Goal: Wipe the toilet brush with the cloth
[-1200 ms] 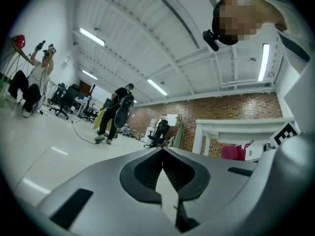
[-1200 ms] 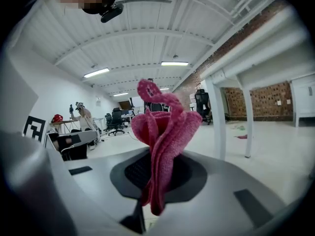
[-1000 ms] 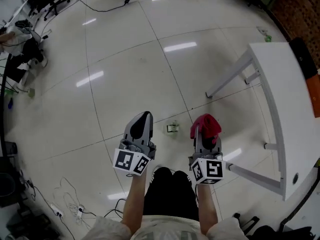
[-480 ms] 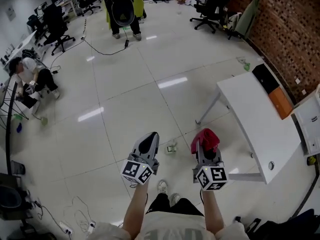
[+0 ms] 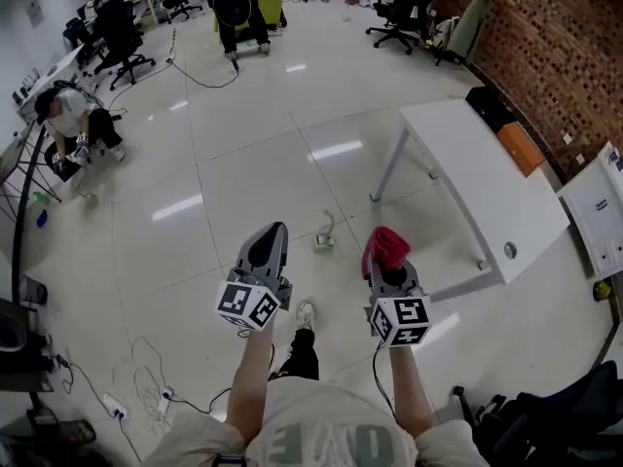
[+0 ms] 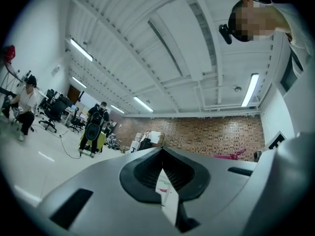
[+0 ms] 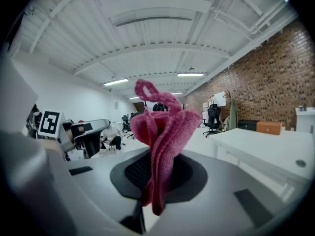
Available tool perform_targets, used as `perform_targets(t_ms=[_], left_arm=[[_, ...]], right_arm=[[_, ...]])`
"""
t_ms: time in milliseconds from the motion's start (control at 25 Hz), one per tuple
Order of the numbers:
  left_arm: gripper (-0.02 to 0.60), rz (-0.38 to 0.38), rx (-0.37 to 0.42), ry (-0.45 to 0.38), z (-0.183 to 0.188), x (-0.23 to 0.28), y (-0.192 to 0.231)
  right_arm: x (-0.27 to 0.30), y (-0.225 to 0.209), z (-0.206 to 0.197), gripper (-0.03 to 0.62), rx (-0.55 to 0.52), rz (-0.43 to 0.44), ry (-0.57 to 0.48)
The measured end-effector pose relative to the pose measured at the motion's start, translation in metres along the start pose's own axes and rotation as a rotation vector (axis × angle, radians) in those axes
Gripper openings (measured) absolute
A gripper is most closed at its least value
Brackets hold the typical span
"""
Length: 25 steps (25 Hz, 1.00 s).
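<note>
Standing on a pale tiled floor (image 5: 243, 163) in an open office, a person holds two grippers out ahead, side by side and apart. On the left gripper (image 5: 274, 233) the jaws are fully together, and only a thin white slip (image 6: 165, 190) shows at their seam. On the right gripper (image 5: 387, 266) the jaws are clamped on a red cloth (image 5: 386, 244), which bunches up above the tips. One small pale object (image 5: 322, 238) lies on the floor ahead, between the grippers, too small to identify. To the right stands a white table (image 5: 467, 188), near a brick wall (image 5: 545, 56).
</note>
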<state>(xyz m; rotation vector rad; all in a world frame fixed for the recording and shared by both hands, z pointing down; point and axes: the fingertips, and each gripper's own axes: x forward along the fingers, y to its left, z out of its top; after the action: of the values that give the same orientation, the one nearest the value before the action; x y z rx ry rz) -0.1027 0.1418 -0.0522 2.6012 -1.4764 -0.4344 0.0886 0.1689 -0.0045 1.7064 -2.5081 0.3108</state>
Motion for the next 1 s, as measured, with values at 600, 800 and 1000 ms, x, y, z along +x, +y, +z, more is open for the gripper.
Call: perform_targets(t_ms=[600,800,1000], left_arm=[[0.005,-0.076,0.01,-0.004,0.045,-0.185,-0.141],[0.005,-0.116,0.0,0.009,0.049,-0.209,-0.146],[0.005,-0.113,-0.017,0.004,0.054,-0.232,-0.136]], right_arm=[[-0.207,0.111,0.01,0.031,0.075,0.053,-0.097],[-0.221,0.141,0.015,0.032,0.075,0.05,-0.123],[-0.225,0.172,0.01,0.031,0.066,0.077,-0.118]])
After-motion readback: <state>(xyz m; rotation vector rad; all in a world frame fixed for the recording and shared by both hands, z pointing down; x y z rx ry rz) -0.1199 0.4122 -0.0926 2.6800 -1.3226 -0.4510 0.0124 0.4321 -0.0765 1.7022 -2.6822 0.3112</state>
